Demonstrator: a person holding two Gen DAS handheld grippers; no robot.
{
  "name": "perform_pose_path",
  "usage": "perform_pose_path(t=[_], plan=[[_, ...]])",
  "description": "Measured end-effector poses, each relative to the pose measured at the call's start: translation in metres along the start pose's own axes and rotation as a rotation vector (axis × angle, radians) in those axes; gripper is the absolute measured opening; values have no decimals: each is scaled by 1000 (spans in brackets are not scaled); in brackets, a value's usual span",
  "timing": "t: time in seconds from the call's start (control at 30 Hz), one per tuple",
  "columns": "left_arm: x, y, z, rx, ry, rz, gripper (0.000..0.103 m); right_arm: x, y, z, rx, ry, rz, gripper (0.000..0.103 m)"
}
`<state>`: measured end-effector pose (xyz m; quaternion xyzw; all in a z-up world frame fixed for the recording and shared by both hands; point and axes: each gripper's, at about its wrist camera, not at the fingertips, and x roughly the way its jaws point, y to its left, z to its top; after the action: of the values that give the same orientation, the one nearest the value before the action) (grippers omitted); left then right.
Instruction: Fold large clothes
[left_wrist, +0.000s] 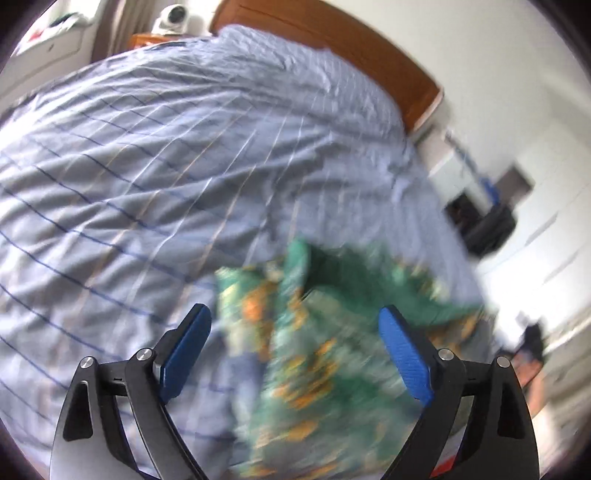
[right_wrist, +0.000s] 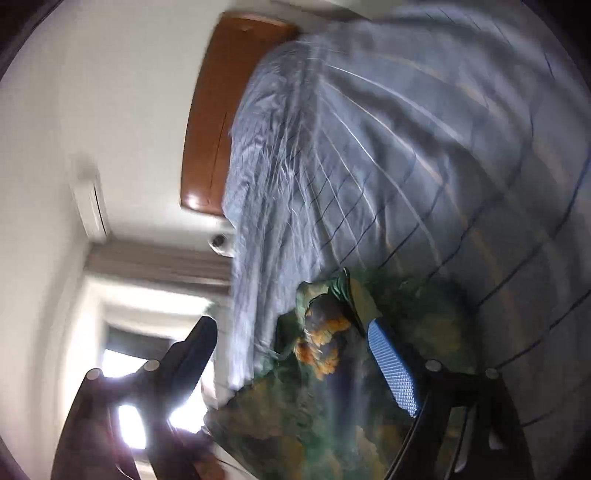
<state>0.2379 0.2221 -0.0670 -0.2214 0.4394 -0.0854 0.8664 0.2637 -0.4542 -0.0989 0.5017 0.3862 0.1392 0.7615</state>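
Observation:
A green garment with orange flowers (left_wrist: 303, 350) lies crumpled on the blue striped bed cover (left_wrist: 147, 166), blurred by motion. My left gripper (left_wrist: 295, 325) is open above it, blue pads wide apart, the cloth showing between them. In the right wrist view the same garment (right_wrist: 325, 343) lies on the bed cover (right_wrist: 406, 147), with the view rolled sideways. My right gripper (right_wrist: 291, 332) is open over the garment and holds nothing.
A wooden headboard (left_wrist: 369, 51) stands at the far end of the bed, also in the right wrist view (right_wrist: 218, 110). A white camera (left_wrist: 173, 18) sits on a nightstand. A window with curtains (right_wrist: 147, 295) and a wall air conditioner (right_wrist: 90, 203) are to the side.

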Motion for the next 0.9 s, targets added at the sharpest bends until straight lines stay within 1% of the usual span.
perform_pose_path(t=[0.03,0.1,0.13,0.17,0.2,0.23,0.27,0.3,0.33,0.37,0.4,0.43,0.47,0.5,0.53,0.57,0.6,0.63,0.67,0.7,0.77,0.8,0.87,0.9], plan=[[8,-2,-6,42,42,8,91,3,13,-2,-102,40,-87,86],[27,-15,-16,110,111,-12,85,19,30,-10,-275,123,-217,86],[38,-26,-17,144,129,-27,83,27,36,-17,-339,157,-258,86],[48,-38,-19,177,138,-29,83,41,42,-24,-411,191,-310,86],[59,-50,-18,205,147,-17,83,54,43,-27,-452,203,-367,86],[71,-60,-17,221,153,16,83,63,42,-29,-474,206,-413,86],[79,-67,-16,228,150,53,78,74,41,-30,-487,204,-446,84],[88,-74,-15,232,145,105,66,84,42,-32,-501,195,-478,76],[94,-78,-14,230,145,166,21,91,44,-34,-519,191,-505,37],[96,-77,-12,208,155,194,10,97,45,-37,-532,188,-537,14],[92,-73,-8,175,147,192,10,98,47,-40,-539,179,-567,14],[87,-69,-1,162,124,189,8,95,56,-41,-549,152,-584,13],[80,-68,6,163,96,202,7,92,62,-39,-571,135,-584,13],[72,-67,13,160,66,211,7,86,75,-35,-607,100,-599,12],[60,-66,24,139,20,207,7,80,89,-30,-640,51,-604,12],[51,-66,32,118,-18,204,7,72,101,-24,-656,6,-591,12],[41,-66,44,91,-74,195,7,65,113,-15,-673,-51,-583,12],[37,-65,52,72,-109,182,7,60,124,-7,-685,-102,-574,12],[38,-66,57,63,-130,191,7,57,131,-1,-688,-136,-560,12],[44,-68,59,73,-147,226,7,58,136,5,-697,-160,-553,12],[66,-70,56,115,-158,296,7,70,136,8,-744,-177,-606,12],[86,-64,48,124,-138,341,7,80,128,10,-751,-169,-638,12],[123,-47,29,101,-76,367,8,101,97,9,-728,-124,-705,12],[138,-38,17,98,-56,365,8,108,79,7,-711,-99,-733,12]])
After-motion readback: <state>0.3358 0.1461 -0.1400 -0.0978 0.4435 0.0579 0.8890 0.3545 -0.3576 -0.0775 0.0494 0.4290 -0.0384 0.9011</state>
